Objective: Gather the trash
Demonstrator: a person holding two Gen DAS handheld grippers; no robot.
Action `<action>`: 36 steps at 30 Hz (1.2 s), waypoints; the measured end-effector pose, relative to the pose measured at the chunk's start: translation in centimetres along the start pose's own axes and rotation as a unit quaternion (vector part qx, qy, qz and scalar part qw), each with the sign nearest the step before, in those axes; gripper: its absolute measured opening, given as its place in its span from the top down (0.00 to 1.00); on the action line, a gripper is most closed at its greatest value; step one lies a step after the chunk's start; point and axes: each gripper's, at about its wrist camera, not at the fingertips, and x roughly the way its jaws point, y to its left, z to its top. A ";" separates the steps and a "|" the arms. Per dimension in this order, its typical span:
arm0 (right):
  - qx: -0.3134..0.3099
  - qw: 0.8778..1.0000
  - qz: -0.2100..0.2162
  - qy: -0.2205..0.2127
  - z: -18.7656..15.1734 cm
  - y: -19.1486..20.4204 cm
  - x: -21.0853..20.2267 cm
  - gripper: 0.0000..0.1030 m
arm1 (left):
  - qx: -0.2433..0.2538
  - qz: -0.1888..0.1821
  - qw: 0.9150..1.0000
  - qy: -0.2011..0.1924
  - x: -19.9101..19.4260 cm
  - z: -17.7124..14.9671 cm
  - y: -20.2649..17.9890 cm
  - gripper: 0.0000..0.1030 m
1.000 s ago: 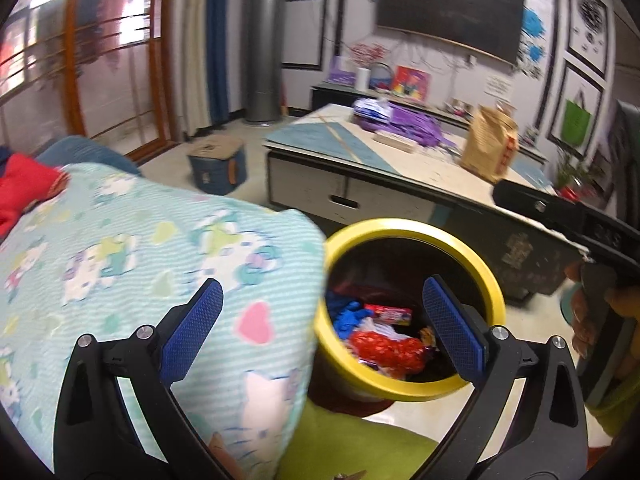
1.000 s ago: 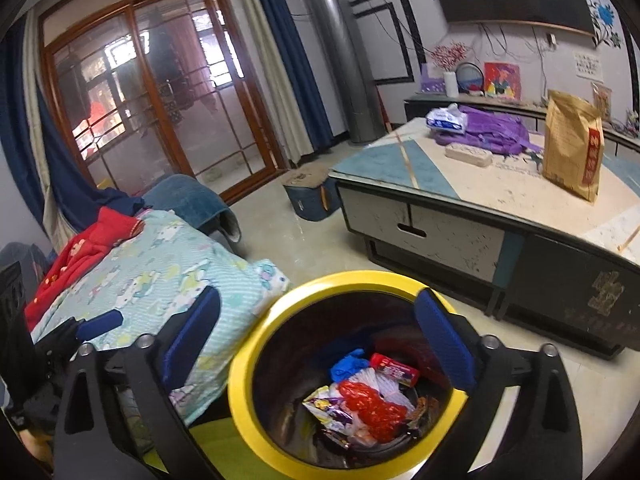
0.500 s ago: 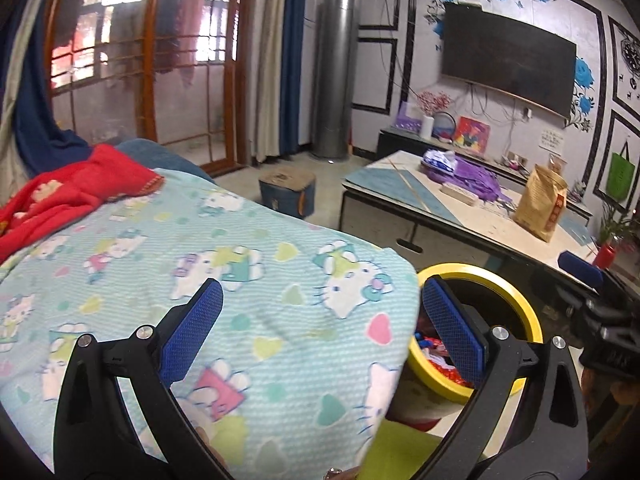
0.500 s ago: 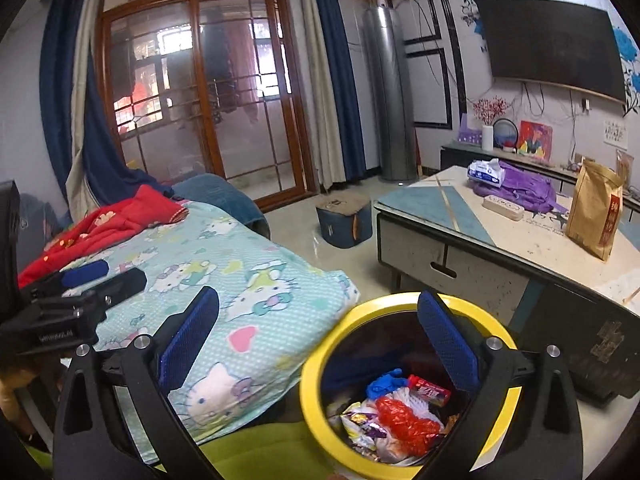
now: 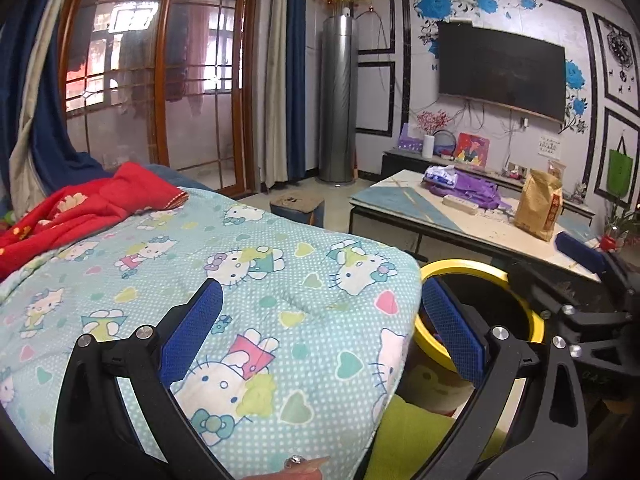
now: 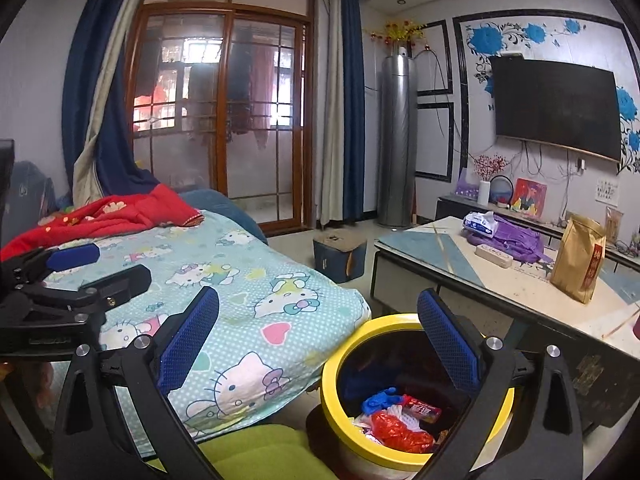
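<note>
Rising away from the yellow bin (image 6: 416,394) at 5 o'clock, both hand-held grippers, left (image 5: 320,334) and right (image 6: 318,336), spread empty; trash (image 6: 400,420) already dropped in.

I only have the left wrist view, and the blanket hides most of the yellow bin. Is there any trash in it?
Observer: Yes. The right wrist view looks into the yellow bin and shows a crumpled red bag lying among wrappers.
Operator: Is the right claw holding anything?
Observer: No. The right claw is open and empty, with one finger over the bin's mouth.
Operator: What is next to the red bag?
Observer: A blue scrap lies just behind it.
</note>
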 end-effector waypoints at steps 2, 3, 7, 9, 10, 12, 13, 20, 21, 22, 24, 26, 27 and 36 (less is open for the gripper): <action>0.003 1.000 -0.001 0.002 -0.2 -0.1 0.0 0.06 | -0.001 0.001 1.000 -0.001 -0.1 0.0 0.0 0.11; 0.005 1.000 -0.001 0.003 -0.2 0.0 0.1 0.06 | -0.002 0.001 1.000 -0.001 0.0 0.0 0.1 0.11; 0.005 1.000 -0.004 0.002 -0.3 0.1 0.0 0.06 | -0.007 0.000 1.000 -0.003 -0.1 0.0 0.3 0.11; 0.006 1.000 -0.002 0.002 -0.3 0.0 0.0 0.06 | -0.008 0.001 1.000 -0.002 -0.2 0.0 0.3 0.11; 0.006 1.000 -0.003 0.002 -0.3 0.0 0.1 0.06 | -0.009 0.001 1.000 -0.002 -0.2 0.0 0.3 0.11; 0.007 1.000 -0.002 0.001 -0.3 0.0 0.0 0.06 | -0.011 0.002 1.000 -0.002 -0.2 0.0 0.4 0.11; 0.007 1.000 -0.003 0.000 -0.3 0.0 0.1 0.06 | -0.012 0.002 1.000 -0.002 -0.2 0.0 0.4 0.11; 0.013 1.000 -0.008 -0.002 0.0 -0.2 0.1 0.06 | -0.013 0.002 1.000 -0.001 -0.2 -0.1 0.5 0.11; 0.013 1.000 -0.008 -0.003 -0.1 -0.2 0.0 0.06 | -0.013 0.003 1.000 0.000 -0.2 -0.1 0.5 0.11; 0.011 1.000 -0.008 -0.002 0.0 -0.2 0.1 0.06 | -0.013 0.002 1.000 -0.001 -0.2 -0.1 0.6 0.11; 0.010 1.000 -0.008 -0.003 0.0 -0.2 0.1 0.06 | -0.014 0.003 1.000 -0.001 -0.2 -0.1 0.6 0.11; 0.010 1.000 -0.008 -0.004 -0.1 -0.2 0.1 0.06 | -0.014 0.002 1.000 -0.001 -0.2 -0.1 0.6 0.11; 0.010 1.000 -0.008 -0.003 0.0 -0.2 0.2 0.06 | -0.013 0.002 1.000 -0.001 -0.2 -0.1 0.6 0.11; 0.010 1.000 -0.008 -0.004 -0.1 -0.2 0.1 0.06 | -0.014 0.003 1.000 -0.001 -0.2 -0.1 0.6 0.11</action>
